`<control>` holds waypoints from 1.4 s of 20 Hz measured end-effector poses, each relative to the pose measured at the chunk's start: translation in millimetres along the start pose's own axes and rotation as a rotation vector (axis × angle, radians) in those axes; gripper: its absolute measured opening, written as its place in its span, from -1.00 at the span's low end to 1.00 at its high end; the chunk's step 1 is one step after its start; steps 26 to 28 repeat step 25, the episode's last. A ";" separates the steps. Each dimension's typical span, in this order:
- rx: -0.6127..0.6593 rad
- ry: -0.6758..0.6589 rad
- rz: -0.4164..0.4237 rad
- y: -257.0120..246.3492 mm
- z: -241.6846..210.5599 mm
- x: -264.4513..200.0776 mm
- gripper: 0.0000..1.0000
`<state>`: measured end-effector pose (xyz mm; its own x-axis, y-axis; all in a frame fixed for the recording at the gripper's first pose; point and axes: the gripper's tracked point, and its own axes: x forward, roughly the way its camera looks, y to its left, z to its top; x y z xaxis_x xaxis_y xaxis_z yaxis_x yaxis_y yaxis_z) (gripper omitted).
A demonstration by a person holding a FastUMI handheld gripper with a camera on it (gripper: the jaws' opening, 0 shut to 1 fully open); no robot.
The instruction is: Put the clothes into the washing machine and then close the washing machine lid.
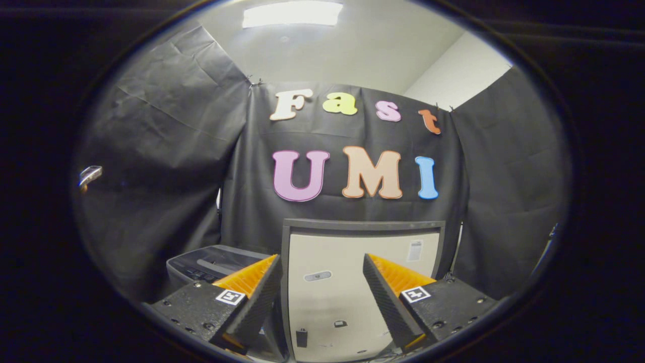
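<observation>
The washing machine lid (363,262) stands raised upright just beyond my fingers, its pale inner face with a dark frame turned toward me. My gripper (322,267) is open, its two fingers spread wide apart with nothing between them. Through the gap between the fingers I see the lower part of the lid's inner face. No clothes show between or ahead of the fingers.
A grey box-like appliance with a dark control panel (211,267) sits to the left of the lid, behind the left finger. Black cloth walls close the booth at the back and on both sides.
</observation>
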<state>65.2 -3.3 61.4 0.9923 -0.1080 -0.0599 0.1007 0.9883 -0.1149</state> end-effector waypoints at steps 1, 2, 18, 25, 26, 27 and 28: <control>0.000 0.002 -0.003 0.5 -0.8 -0.3 0.93; -0.001 0.003 -0.004 1.0 -0.3 -0.1 0.93; -0.001 -0.002 -0.007 -2.0 4.0 -2.3 0.93; -0.016 0.005 -0.006 -0.6 2.3 -3.7 0.93; -0.016 0.005 -0.006 -0.6 2.3 -3.7 0.93; -0.016 0.005 -0.006 -0.6 2.3 -3.7 0.93; -0.016 0.005 -0.006 -0.6 2.3 -3.7 0.93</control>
